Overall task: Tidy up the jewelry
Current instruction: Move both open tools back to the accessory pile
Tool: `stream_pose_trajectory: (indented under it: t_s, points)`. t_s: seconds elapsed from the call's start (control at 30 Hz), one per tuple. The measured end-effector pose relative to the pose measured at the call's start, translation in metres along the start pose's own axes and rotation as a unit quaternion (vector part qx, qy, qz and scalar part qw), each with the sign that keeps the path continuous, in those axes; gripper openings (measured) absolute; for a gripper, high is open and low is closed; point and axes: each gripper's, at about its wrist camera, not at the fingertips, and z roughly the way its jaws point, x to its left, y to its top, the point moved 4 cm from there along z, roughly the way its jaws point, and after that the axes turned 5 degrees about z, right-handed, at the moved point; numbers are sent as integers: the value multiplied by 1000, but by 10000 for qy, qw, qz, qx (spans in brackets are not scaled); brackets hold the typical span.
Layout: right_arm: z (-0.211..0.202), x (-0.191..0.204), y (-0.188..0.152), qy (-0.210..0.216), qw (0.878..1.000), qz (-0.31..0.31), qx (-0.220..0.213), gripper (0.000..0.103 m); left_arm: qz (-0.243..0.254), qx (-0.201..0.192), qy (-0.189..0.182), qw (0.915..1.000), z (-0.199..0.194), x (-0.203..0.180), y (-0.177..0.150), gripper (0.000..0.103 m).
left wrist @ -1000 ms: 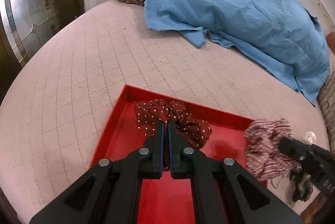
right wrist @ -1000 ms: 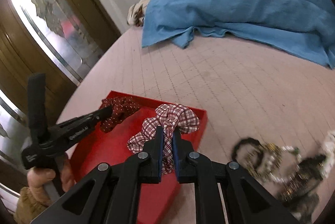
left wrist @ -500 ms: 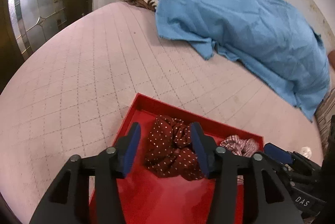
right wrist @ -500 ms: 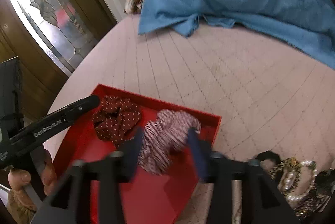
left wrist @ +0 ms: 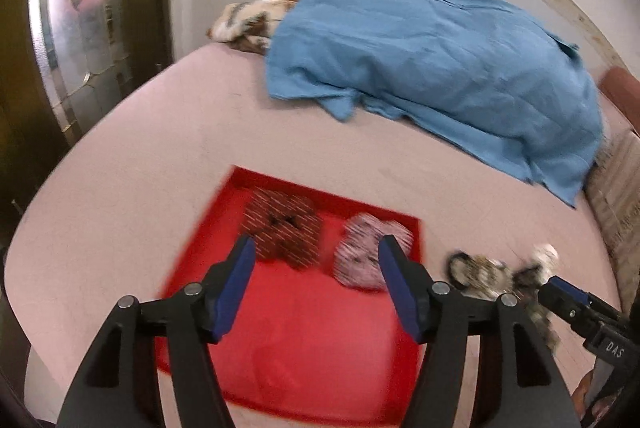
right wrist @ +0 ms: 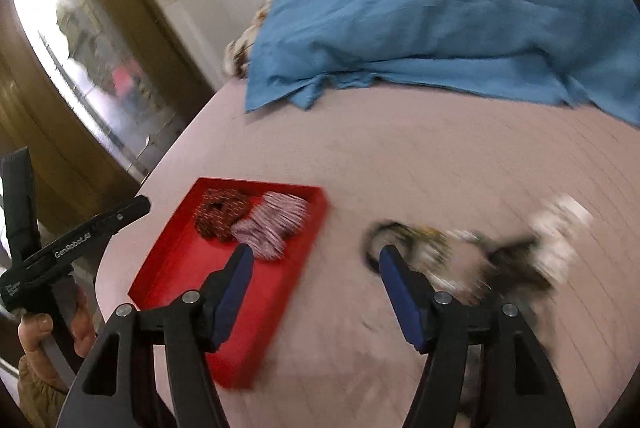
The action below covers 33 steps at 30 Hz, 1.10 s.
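Observation:
A red tray [left wrist: 304,340] [right wrist: 192,268] lies on the pink quilted bed. In it, side by side, rest a dark red dotted scrunchie [left wrist: 282,230] [right wrist: 220,211] and a red-and-white checked scrunchie [left wrist: 370,254] [right wrist: 276,222]. My left gripper [left wrist: 314,248] hovers above the tray, its jaws opening and nothing between them. My right gripper [right wrist: 314,254] hangs over the bed just right of the tray, jaws opening too, nothing held. A blurred heap of jewelry [left wrist: 492,274] [right wrist: 472,252], with pearls, chains and a black ring, lies on the bed to the tray's right.
A blue garment [left wrist: 432,67] [right wrist: 440,7] is spread across the far side of the bed, over a patterned cloth [left wrist: 252,19]. A glass-panelled wooden door [left wrist: 80,27] stands at the left. A hand [right wrist: 48,336] grips the left gripper's handle.
Both grippers let go of their scrunchies in the tray, opened wide and drew back and upward. The right one swung rightward toward the jewelry heap.

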Motion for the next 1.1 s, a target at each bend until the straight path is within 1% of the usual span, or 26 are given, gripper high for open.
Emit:
stream_pose_trajectory:
  t_s: [0.13,0.17,0.33,0.47,0.5,0.63,0.83,0.93,1.1]
  points:
    - [-46,-55,-22,-353,9987,325,-144,70,243,140,-255,9993,-4,-42,-18,63]
    - [-59,-74,-30,-517,9976,425,-184,71,280,179,-318,9989,-4,-51,-21,63]
    - [-98,-140,-59,-1102,9903,813,-213,71,453,437,-720,9954,0,-103,-42,63]
    - [-109,-173,-74,-1150,9858,1207,-185,71,713,665,-969,9905,7,-144,-60,63]
    - [-108,-175,-75,-1139,9855,1245,-180,71,780,725,-1094,9883,9,-156,-66,63]
    - [-102,-183,-74,-1054,9858,1291,-200,71,969,893,-1371,9818,16,-190,-85,63]
    - [-89,-192,-64,-923,9868,1316,-215,71,1281,1171,-1507,9732,34,-230,-107,63]
    - [-82,-196,-54,-838,9865,1391,-228,71,1252,1244,-1547,9721,42,-239,-108,63]
    - [-66,-203,-28,-700,9862,1465,-328,71,1178,1319,-1557,9718,56,-248,-104,63]
